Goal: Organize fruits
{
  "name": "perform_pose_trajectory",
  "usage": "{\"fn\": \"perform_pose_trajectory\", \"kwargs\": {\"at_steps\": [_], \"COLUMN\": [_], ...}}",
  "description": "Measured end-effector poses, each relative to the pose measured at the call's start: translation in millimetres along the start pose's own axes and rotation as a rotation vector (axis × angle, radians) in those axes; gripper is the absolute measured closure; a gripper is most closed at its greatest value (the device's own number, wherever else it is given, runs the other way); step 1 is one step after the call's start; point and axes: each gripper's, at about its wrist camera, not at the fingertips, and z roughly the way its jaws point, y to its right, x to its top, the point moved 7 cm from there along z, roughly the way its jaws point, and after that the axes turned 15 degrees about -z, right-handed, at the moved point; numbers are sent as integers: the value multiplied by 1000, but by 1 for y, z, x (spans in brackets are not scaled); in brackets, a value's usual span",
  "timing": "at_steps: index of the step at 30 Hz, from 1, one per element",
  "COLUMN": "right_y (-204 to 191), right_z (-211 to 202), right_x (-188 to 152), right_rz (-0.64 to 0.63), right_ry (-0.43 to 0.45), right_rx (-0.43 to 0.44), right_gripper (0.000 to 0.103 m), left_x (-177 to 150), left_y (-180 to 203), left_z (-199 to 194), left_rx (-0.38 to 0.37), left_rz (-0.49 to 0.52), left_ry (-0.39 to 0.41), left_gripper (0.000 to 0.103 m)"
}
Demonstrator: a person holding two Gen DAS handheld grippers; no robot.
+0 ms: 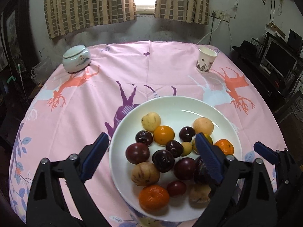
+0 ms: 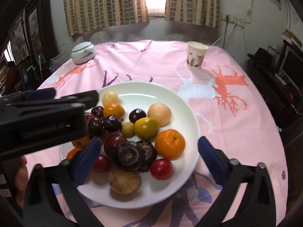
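Observation:
A white plate (image 1: 170, 102) (image 2: 144, 87) sits on the pink tablecloth and holds several fruits: oranges (image 1: 153, 197) (image 2: 170, 144), dark plums (image 1: 137, 153) (image 2: 112, 123), pale yellow fruits (image 1: 151, 121) (image 2: 159, 113), small red ones (image 2: 161, 168) and dark ridged ones (image 2: 127, 155). My left gripper (image 1: 151, 141) stands open over the plate's near half with nothing pressed between its blue pads. My right gripper (image 2: 149, 141) is open too, straddling the fruits at the plate's near side. In the right wrist view the left gripper (image 2: 75, 94) reaches in from the left over the plate.
A pale lidded ceramic jar (image 1: 76, 61) (image 2: 83, 52) stands at the table's far left. A patterned paper cup (image 1: 206, 59) (image 2: 196, 56) stands at the far right. Dark furniture and a screen (image 1: 280, 62) line the right wall. A person's hand (image 2: 19, 177) shows at lower left.

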Motion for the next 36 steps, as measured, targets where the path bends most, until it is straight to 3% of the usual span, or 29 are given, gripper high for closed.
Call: {"fn": "perform_pose_trajectory", "kwargs": {"at_steps": [4, 8, 11, 17, 26, 36], "right_y": [-3, -6, -12, -39, -37, -34], "right_z": [-5, -26, -49, -82, -93, -95], "right_x": [-6, -19, -37, -81, -103, -107], "right_rz": [-29, -36, -30, -50, 7, 18], "right_ry": [-58, -60, -48, -74, -105, -106], "right_rx": [-7, -26, -33, -24, -31, -23], "right_gripper": [1, 1, 1, 1, 1, 1], "left_x": [-6, -32, -63, -117, -124, -133], "left_y": [-6, -26, -46, -80, -85, -72], "left_z": [-24, -48, -66, -99, -123, -118], "left_rx": [3, 2, -30, 20, 21, 9], "left_rz": [22, 17, -24, -67, -67, -29], "left_ry": [48, 78, 52, 17, 45, -4], "left_gripper": [2, 2, 2, 2, 2, 2]}}
